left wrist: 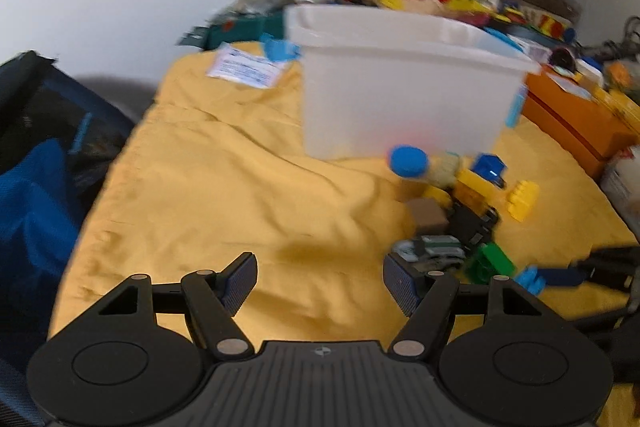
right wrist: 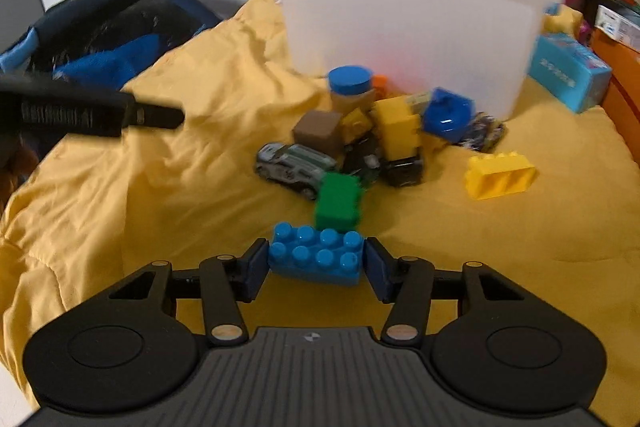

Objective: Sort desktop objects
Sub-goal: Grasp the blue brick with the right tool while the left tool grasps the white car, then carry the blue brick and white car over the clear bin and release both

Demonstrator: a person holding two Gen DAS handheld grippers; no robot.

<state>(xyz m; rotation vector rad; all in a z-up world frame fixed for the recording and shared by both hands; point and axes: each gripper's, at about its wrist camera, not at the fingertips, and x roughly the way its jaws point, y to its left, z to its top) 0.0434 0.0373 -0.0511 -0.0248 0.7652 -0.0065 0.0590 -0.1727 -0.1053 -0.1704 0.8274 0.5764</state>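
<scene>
So we've got the right gripper (right wrist: 316, 261) clamped on a light blue brick (right wrist: 316, 258), pads pressed on both its ends, just above the yellow cloth (right wrist: 160, 195), while our left gripper (left wrist: 320, 281) hangs with its jaws wide apart and nothing between them over bare cloth. Just past the blue brick sits a green brick (right wrist: 339, 203), then the toy pile with a grey car (right wrist: 294, 165) and a brown cube (right wrist: 320, 131), a yellow brick (right wrist: 500, 175) off to the right, and the white bin (right wrist: 408, 23) standing behind it all.
</scene>
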